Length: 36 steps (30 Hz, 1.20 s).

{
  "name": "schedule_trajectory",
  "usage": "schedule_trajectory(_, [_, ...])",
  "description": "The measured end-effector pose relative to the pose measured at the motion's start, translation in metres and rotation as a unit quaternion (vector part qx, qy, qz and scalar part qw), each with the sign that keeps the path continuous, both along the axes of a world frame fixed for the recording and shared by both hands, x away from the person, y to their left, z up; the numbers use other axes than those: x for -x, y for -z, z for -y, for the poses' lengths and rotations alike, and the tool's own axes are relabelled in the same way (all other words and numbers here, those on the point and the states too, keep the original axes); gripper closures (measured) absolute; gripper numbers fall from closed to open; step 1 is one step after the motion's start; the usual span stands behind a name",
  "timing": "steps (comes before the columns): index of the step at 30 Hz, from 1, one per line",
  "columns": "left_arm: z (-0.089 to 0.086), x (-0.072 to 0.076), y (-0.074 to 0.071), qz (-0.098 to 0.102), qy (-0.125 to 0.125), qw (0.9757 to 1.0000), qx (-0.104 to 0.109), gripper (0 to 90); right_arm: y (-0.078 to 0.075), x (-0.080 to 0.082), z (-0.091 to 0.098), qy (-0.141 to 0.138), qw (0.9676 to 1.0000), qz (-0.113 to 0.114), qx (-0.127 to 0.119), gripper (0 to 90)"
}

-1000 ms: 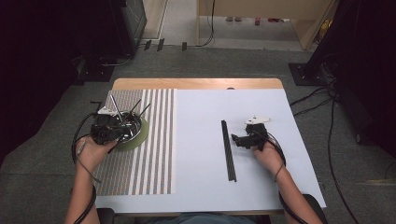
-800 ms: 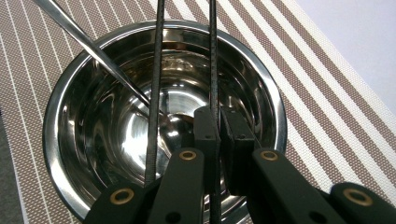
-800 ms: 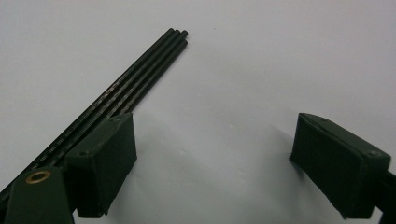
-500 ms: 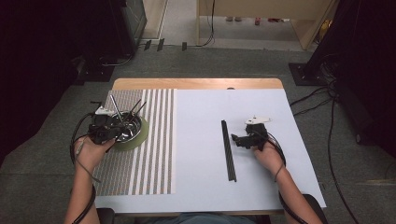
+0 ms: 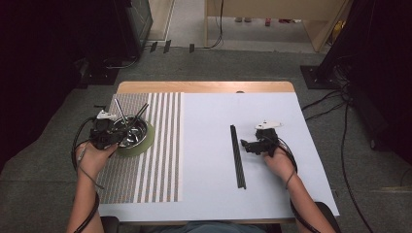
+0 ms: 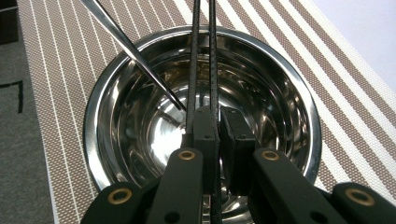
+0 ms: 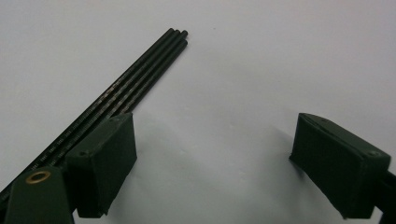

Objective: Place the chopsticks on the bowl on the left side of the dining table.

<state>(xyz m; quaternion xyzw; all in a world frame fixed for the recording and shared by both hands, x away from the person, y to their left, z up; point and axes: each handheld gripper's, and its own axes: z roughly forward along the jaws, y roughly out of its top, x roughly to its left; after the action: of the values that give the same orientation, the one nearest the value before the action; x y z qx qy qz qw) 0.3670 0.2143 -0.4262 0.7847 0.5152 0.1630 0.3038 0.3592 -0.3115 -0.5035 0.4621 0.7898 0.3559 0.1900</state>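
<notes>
The left gripper (image 5: 109, 133) sits over a steel bowl (image 6: 280, 98) at the left of the table, its jaws pinched together on a pair of black chopsticks (image 6: 203, 56) that run from between the pads up across the bowl and out past its far rim. In the high view the bowl (image 5: 138, 138) rests on a pale green plate (image 5: 145, 144), and the plate lies on a mat with brown and white stripes (image 5: 160, 170) that covers the left part of the table. A silver rod (image 6: 135, 53), thin and shiny, leans in the bowl too, its lower end near the bottom close by the held chopsticks and its upper end sticking out over the rim to the far left. The rest of the table is covered by a white sheet (image 5: 209, 194), with a strip of bare wood (image 5: 204, 87) showing along the far edge. On that sheet, right of centre, a bundle of black chopsticks (image 5: 237, 155) lies in a straight line pointing away from the person. The right gripper (image 5: 250, 145) rests on the sheet just beside this bundle, its jaws spread wide with nothing between them; in the right gripper view the bundle (image 7: 140, 74) passes just outside the left-hand pad. Cables (image 5: 320, 104) trail over the grey floor around the table.
</notes>
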Motion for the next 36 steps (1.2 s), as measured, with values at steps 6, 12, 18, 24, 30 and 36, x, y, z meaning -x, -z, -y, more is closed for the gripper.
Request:
schedule_trajectory(6, [0.0,0.001,-0.001,0.0,0.0,1.0,-0.002,85.1,0.0,0.0,0.0,0.0,1.0,0.0,0.0,13.7])
schedule_trajectory(12, [0.0,0.003,-0.006,0.021,-0.002,0.9998,0.001,73.6,0.0,0.0,0.0,0.0,1.0,0.0,0.0,13.7])
schedule_trajectory(18, [-0.002,0.003,-0.004,0.05,-0.005,0.9987,-0.013,59.0,0.0,0.0,0.0,0.0,1.0,0.0,0.0,13.7])
schedule_trajectory(24, [-0.002,-0.002,0.006,0.036,-0.013,0.9991,-0.018,60.7,0.0,0.0,0.0,0.0,1.0,0.0,0.0,13.7])
schedule_trajectory(30, [-0.002,-0.005,0.01,0.029,-0.016,0.9994,-0.008,68.3,0.0,0.0,0.0,0.0,1.0,0.0,0.0,13.7])
schedule_trajectory(36, [-0.002,-0.006,0.012,0.018,-0.013,0.9997,0.005,77.2,0.0,0.0,0.0,0.0,1.0,0.0,0.0,13.7])
